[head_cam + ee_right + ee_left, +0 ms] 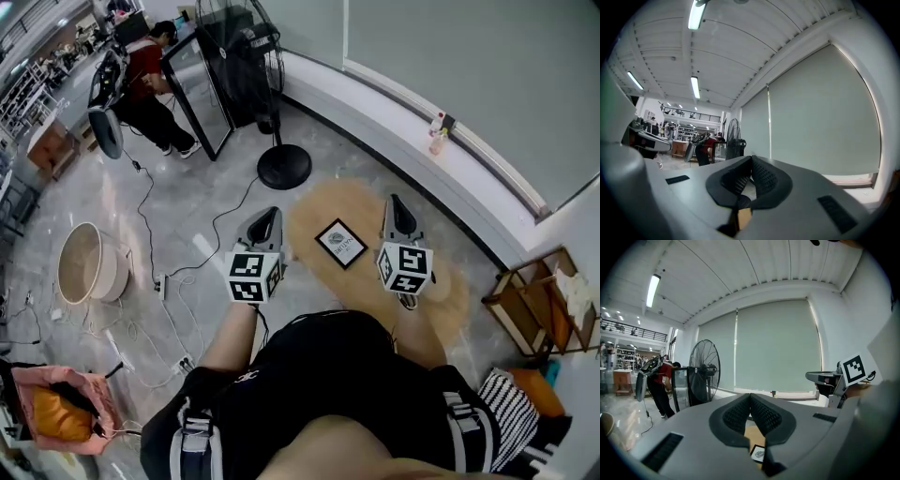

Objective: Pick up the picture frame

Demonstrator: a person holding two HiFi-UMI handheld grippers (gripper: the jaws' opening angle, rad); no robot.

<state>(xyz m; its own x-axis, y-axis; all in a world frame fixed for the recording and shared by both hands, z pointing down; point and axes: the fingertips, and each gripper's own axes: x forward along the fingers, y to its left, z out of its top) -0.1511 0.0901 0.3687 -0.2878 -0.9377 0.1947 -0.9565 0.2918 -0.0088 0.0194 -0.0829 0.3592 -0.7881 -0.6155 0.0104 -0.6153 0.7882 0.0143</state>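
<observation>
Head view shows the black square picture frame (pixel 341 243) flat at centre frame, between the left gripper (pixel 271 216) and right gripper (pixel 396 202), both closed empty and about equally near.

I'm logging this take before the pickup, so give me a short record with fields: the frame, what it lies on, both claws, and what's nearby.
target: picture frame, dark border, lying flat
support: round wooden surface
left claw: shut, empty, to the left of the frame, not touching it
right claw: shut, empty, to the right of the frame, not touching it
nearby: floor fan beyond the wooden surface; person in a red top farther back
task status: frame not yet picked up
</observation>
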